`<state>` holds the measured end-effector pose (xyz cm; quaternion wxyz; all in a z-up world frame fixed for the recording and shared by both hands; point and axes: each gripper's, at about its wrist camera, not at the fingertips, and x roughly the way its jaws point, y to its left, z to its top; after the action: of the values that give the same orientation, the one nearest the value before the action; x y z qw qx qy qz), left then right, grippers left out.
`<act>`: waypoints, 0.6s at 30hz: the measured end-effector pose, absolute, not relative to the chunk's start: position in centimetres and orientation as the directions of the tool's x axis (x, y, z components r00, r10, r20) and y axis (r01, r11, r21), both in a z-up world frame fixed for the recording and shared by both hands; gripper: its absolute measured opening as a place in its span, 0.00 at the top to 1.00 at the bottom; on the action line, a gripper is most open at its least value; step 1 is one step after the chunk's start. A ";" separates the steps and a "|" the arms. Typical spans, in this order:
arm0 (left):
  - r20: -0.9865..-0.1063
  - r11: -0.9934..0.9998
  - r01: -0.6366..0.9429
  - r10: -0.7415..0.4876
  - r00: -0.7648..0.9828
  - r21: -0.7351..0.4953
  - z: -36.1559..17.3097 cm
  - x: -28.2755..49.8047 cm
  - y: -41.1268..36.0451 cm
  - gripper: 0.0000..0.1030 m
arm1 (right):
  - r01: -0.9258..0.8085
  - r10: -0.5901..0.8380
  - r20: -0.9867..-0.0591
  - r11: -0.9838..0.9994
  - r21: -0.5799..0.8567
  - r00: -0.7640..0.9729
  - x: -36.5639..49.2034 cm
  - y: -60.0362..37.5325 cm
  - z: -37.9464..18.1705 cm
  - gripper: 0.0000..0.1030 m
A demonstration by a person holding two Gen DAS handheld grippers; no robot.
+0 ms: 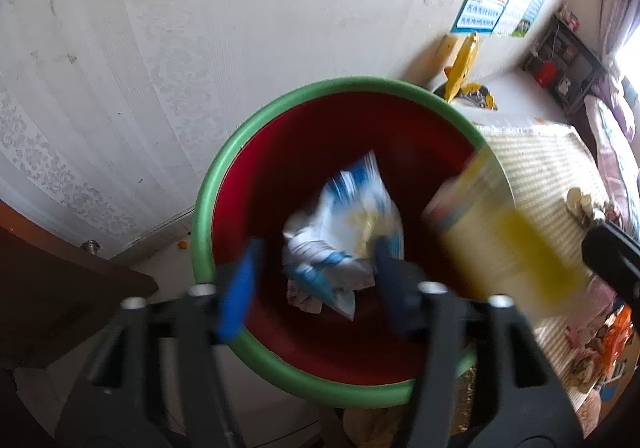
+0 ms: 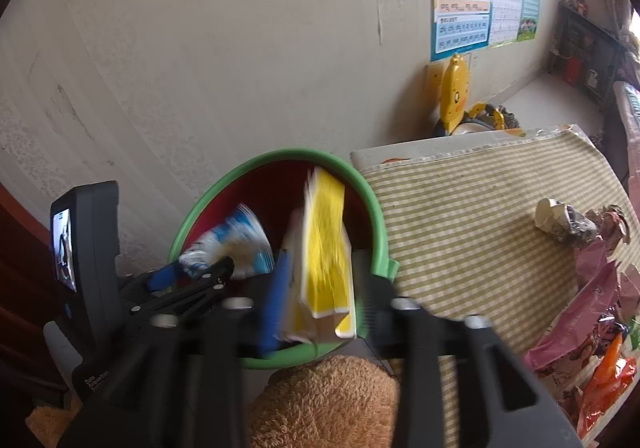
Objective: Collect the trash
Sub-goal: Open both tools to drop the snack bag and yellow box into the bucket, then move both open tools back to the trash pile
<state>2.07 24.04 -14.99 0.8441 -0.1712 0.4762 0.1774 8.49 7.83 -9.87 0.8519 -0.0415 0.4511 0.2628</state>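
A red bin with a green rim (image 1: 208, 203) stands by the wall; it also shows in the right wrist view (image 2: 378, 215). My left gripper (image 1: 312, 280) is open above the bin, and a blue and white wrapper (image 1: 344, 232) sits blurred just past its fingers, over the bin's inside. The wrapper also shows in the right wrist view (image 2: 236, 244). My right gripper (image 2: 320, 304) holds a yellow box (image 2: 326, 260) between its fingers over the bin's right side. The box appears blurred in the left wrist view (image 1: 504, 232).
A table with a striped green cloth (image 2: 480, 232) stands right of the bin, with crumpled paper (image 2: 560, 221) and pink and orange wrappers (image 2: 588, 324) on it. A brown plush (image 2: 332, 404) lies below the bin. A yellow toy (image 2: 454, 95) leans on the wall.
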 end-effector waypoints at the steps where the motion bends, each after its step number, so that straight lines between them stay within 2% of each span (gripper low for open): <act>1: -0.860 0.875 -0.468 0.140 0.491 -0.125 -14.8 1.9 24.1 0.36 | -0.481 0.409 -0.788 0.861 0.166 0.460 8.5 7.6 -9.8 0.42; 10: -0.862 0.901 -0.424 0.144 0.486 -0.088 -14.1 1.9 22.8 0.36 | -0.420 0.335 -0.829 0.897 0.136 0.448 8.0 6.0 -8.7 0.43; 18: -0.848 0.934 -0.352 0.137 0.513 -0.062 -12.7 2.4 19.4 0.36 | -0.398 0.417 -0.823 0.880 0.259 0.387 7.0 2.9 -7.1 0.43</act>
<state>2.37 19.36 -12.71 0.8623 -0.1137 0.4728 0.1416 7.01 2.85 -7.14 0.8326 0.0094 0.4969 0.2446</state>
